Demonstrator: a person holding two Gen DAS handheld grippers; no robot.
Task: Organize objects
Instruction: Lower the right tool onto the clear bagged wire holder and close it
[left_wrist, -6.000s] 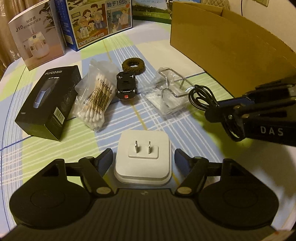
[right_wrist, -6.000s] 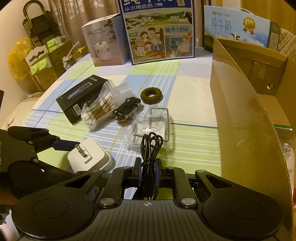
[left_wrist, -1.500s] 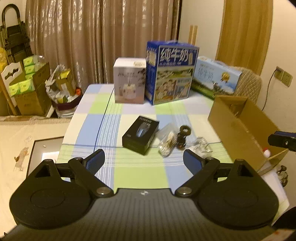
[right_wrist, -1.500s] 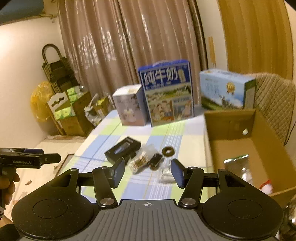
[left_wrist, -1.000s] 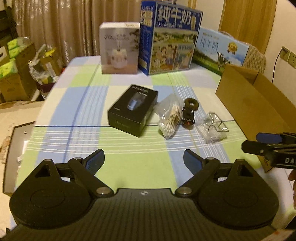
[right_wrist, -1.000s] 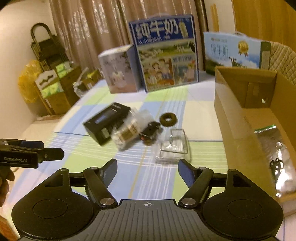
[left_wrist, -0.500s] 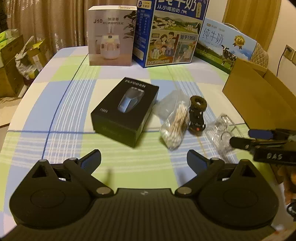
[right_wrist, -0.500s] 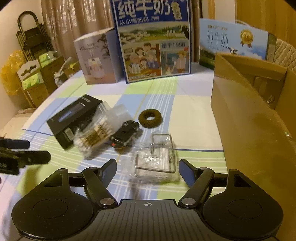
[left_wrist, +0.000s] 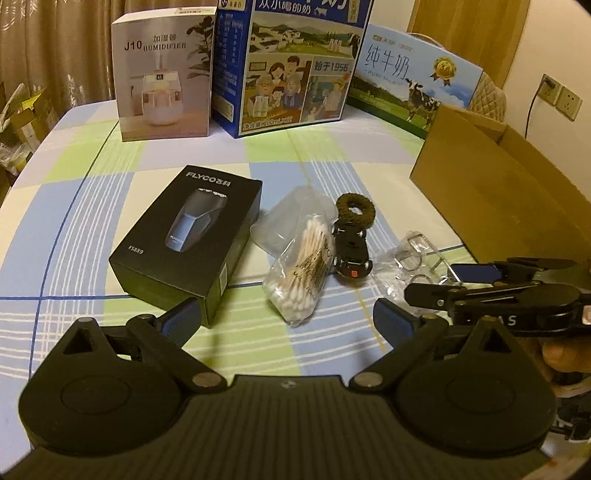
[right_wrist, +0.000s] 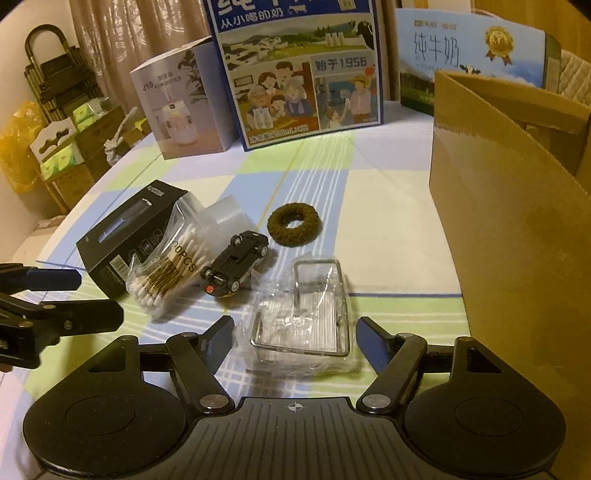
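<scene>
**Objects laid out on the tabletop, both of my hand-held grippers empty**

Objects to organize sit in a loose row across the checked tabletop (left_wrist: 74, 221), ahead of me. Farthest left is the black shaver box (left_wrist: 188, 240), lying flat at about 11 o'clock from my left hand-held gripper (left_wrist: 286, 317), whose fingers are spread wide with nothing between them. Just right of the box, at 12 o'clock, lies the bag of cotton swabs (left_wrist: 303, 266), one end touching a clear plastic tub (left_wrist: 291, 221) behind it. Next comes the black toy car (left_wrist: 351, 254), lying right beside the swabs, with the brown knitted ring (left_wrist: 356, 210) just beyond its far end. Farther right, at roughly 2 o'clock, is the clear wrapped metal rack (left_wrist: 413, 254).

From my right wrist view, that rack (right_wrist: 306, 317) lies straight ahead at 12 o'clock, partly between the spread fingers of my right hand-held gripper (right_wrist: 295, 339), which grips nothing. The toy car (right_wrist: 236, 267) is at 11 o'clock, the ring (right_wrist: 293, 225) beyond it, the swabs (right_wrist: 170, 269) and shaver box (right_wrist: 122, 236) at 10 o'clock.

At the right edge stands the open cardboard box (right_wrist: 517, 229), at 2 o'clock. Along the far side stand a humidifier carton (left_wrist: 162, 74) and two milk cartons (left_wrist: 291, 62).
</scene>
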